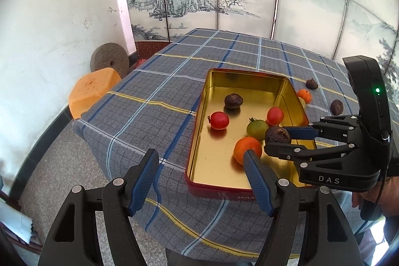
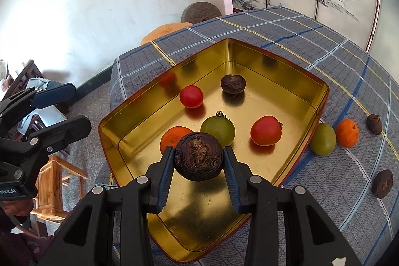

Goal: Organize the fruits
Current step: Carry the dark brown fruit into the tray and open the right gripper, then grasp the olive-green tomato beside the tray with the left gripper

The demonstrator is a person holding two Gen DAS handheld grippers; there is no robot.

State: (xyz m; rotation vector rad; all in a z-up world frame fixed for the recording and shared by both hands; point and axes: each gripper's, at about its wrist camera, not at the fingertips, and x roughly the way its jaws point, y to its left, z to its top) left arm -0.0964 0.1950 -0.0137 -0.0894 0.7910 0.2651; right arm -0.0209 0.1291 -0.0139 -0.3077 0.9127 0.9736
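Note:
A gold tin (image 1: 199, 121) (image 2: 139, 101) with a red outside sits on the plaid tablecloth. In it lie a dark wrinkled fruit (image 2: 233, 84), two red tomatoes (image 2: 191, 96) (image 2: 266, 130), a green tomato (image 2: 218, 130) and an orange fruit (image 2: 173, 135). My right gripper (image 2: 199, 156) (image 1: 281, 138) is shut on another dark wrinkled fruit (image 2: 199, 156) (image 1: 277, 134), held above the tin's near part. My left gripper (image 1: 200, 161) is open and empty, near the tin's left front corner; it also shows in the right wrist view (image 2: 67, 106).
On the cloth right of the tin lie a green fruit (image 2: 323, 138), an orange fruit (image 2: 347, 133) and two dark fruits (image 2: 374, 124) (image 2: 382, 183). An orange stool (image 1: 93, 91) and a millstone (image 1: 109, 62) stand left of the table. A painted screen is behind.

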